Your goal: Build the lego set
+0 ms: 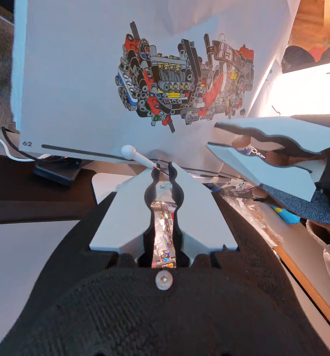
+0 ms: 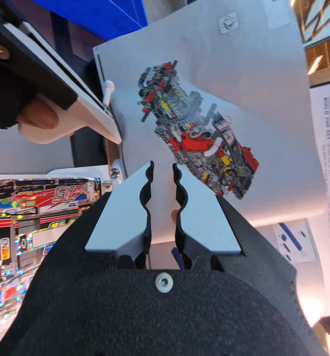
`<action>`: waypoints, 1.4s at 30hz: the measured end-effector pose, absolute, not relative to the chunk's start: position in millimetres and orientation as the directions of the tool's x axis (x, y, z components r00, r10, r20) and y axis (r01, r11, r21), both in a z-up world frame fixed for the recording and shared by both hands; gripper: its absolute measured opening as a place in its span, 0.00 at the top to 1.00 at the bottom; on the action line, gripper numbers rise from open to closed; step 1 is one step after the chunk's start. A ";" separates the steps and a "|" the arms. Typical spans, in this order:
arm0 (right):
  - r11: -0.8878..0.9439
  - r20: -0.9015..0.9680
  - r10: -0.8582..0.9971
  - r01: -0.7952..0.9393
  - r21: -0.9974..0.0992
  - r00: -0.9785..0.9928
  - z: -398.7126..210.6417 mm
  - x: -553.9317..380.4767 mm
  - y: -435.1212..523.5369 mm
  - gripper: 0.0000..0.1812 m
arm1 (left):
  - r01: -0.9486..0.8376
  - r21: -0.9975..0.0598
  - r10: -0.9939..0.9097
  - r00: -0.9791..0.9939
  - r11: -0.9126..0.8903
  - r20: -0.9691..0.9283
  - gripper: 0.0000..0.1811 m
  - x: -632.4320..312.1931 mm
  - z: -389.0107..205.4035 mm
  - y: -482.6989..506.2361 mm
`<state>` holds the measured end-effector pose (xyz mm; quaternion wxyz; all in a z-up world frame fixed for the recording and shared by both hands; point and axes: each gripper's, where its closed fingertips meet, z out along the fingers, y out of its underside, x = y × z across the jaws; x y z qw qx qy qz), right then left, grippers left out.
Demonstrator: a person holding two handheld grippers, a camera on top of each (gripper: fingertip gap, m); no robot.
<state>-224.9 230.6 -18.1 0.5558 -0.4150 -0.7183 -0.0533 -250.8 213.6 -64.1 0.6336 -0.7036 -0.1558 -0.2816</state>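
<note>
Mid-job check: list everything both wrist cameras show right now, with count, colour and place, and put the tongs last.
Instruction booklet page: one, white with a printed red, black and grey model, propped upright ahead of both tongs.
White pin: one, ball-headed, at the left tongs' tips by the page's lower edge.
Sticker sheet: one, holographic with red, blue and black, flat below the left tongs.
Cables: two, one white and one black, left of the booklet.
Black box: one, on the dark table where the cables end.
Clear plastic bag: one, right of the left tongs.
Blue bin: one, behind the page.
Left tongs: white fingers, nearly shut on the pin's thin stem.
Right tongs: white fingers, open, holding nothing.
</note>
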 end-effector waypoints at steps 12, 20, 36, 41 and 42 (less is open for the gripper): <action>0.584 0.768 0.639 0.683 -0.438 -0.054 -46.0 -246.3 233.7 1.00 | 0.363 -0.920 -0.089 0.922 -0.146 0.377 0.96 -246.1 -51.6 215.1; 0.422 0.572 0.810 0.550 -0.721 0.127 -25.6 -219.9 222.7 0.96 | -0.063 -0.974 -0.154 0.988 -0.219 -0.029 0.97 -234.4 -37.3 233.9; 0.302 0.397 0.750 0.260 -0.917 0.530 -36.9 -159.6 260.8 0.79 | -0.676 -0.718 -0.128 0.736 -0.162 -0.664 0.95 -196.6 -29.9 237.1; 0.384 0.467 0.709 0.266 -0.884 0.528 -39.5 -168.5 256.2 0.78 | -0.813 -0.583 -0.259 0.565 -0.008 -0.784 1.00 -156.7 -26.6 230.8; 0.379 0.458 0.717 0.258 -0.889 0.525 -39.1 -168.8 255.6 0.79 | -0.820 -0.570 -0.286 0.557 -0.042 -0.780 1.00 -156.5 -32.0 233.5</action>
